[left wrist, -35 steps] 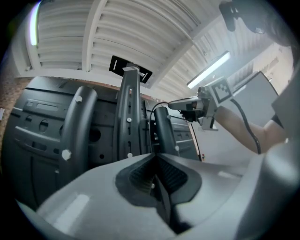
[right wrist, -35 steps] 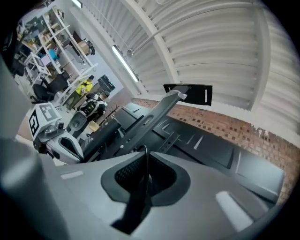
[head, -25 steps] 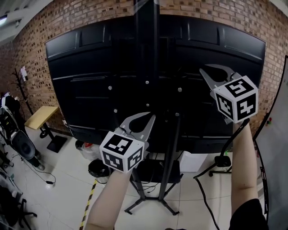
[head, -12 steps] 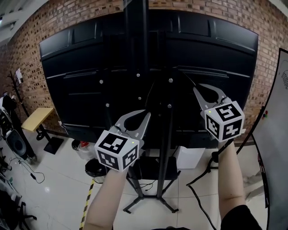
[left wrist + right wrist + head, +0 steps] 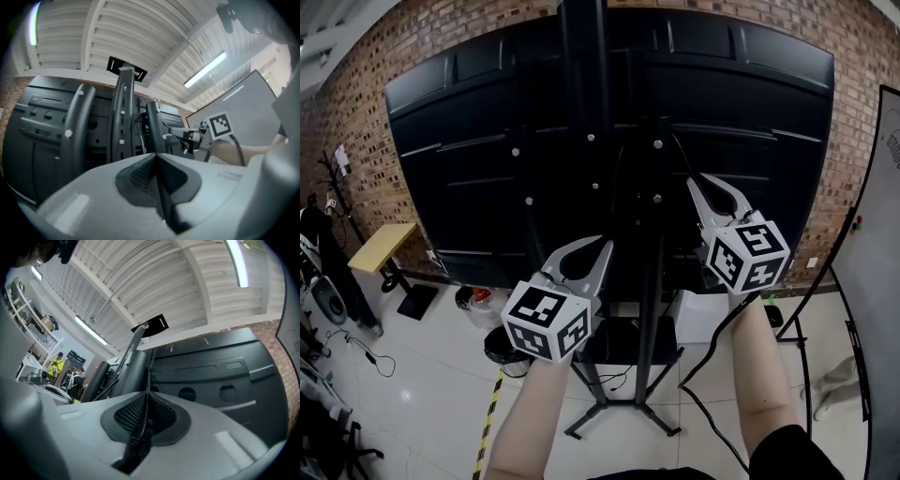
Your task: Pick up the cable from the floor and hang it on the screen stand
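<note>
Down comes the right gripper [image 5: 694,183], cable [image 5: 709,345] in tow

Head view: it has sunk beside the screen stand [image 5: 649,281], the cable trailing to the floor [image 5: 422,412]; the left gripper [image 5: 602,246] hovers alongside.
Left gripper view: jaws pressed together, bare.
Right gripper view: jaws pinch the cable [image 5: 148,376].

Bright ceiling tubes [image 5: 205,70] above me, frame edges bowed and darkened, my near jaws soft, faint sheen on the floor [image 5: 422,412]
</note>
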Demonstrator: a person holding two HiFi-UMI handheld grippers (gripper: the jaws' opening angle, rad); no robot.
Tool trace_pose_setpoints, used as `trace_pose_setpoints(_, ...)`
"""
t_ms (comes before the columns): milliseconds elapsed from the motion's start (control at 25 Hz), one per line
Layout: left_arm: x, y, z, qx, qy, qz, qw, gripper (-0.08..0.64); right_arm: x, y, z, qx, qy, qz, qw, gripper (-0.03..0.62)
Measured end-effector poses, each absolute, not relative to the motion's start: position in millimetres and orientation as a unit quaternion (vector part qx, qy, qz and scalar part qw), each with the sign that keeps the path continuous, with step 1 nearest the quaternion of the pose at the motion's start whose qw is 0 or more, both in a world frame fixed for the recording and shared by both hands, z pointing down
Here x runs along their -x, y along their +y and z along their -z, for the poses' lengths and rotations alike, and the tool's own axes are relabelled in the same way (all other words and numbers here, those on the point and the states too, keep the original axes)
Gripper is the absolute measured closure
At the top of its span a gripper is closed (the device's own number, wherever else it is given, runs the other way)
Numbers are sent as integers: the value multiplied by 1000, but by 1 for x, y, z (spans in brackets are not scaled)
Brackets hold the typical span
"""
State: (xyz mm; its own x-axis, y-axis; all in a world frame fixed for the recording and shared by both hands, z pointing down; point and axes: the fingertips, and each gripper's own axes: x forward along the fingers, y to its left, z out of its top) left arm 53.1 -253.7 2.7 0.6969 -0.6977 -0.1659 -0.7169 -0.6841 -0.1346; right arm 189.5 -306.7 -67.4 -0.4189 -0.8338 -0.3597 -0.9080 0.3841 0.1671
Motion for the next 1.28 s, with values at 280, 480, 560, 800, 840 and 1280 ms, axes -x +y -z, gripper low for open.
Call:
trace_pose_setpoints(280, -34, -240, -38, 916, 391, -38, 84, 560, -196, -297, 45, 568, 788, -198, 128, 546)
trace_pose_setpoints(480, -28, -226, -63, 914, 398, -31, 73, 560, -210, -290, 2, 583, 788, -166, 107, 503)
trace_pose_setpoints(560, -26, -221, -70, 914, 399, -31, 68, 560, -216, -285, -19, 589, 788, -149, 101, 502)
trace_pose_setpoints(800, -31, -209, -88, 914, 398, -32, 65, 560, -230, -265, -85, 588, 798, -86, 101, 502)
trace_pose_setpoints(840, -33, -203, -90, 914, 397, -31, 73, 560, -229, -261, -96, 584, 802, -73, 104, 502)
trace_pose_setpoints(1280, -8, -128, -154, 901, 422, -8, 94, 560, -174, -185, -193, 529, 843, -35, 92, 566)
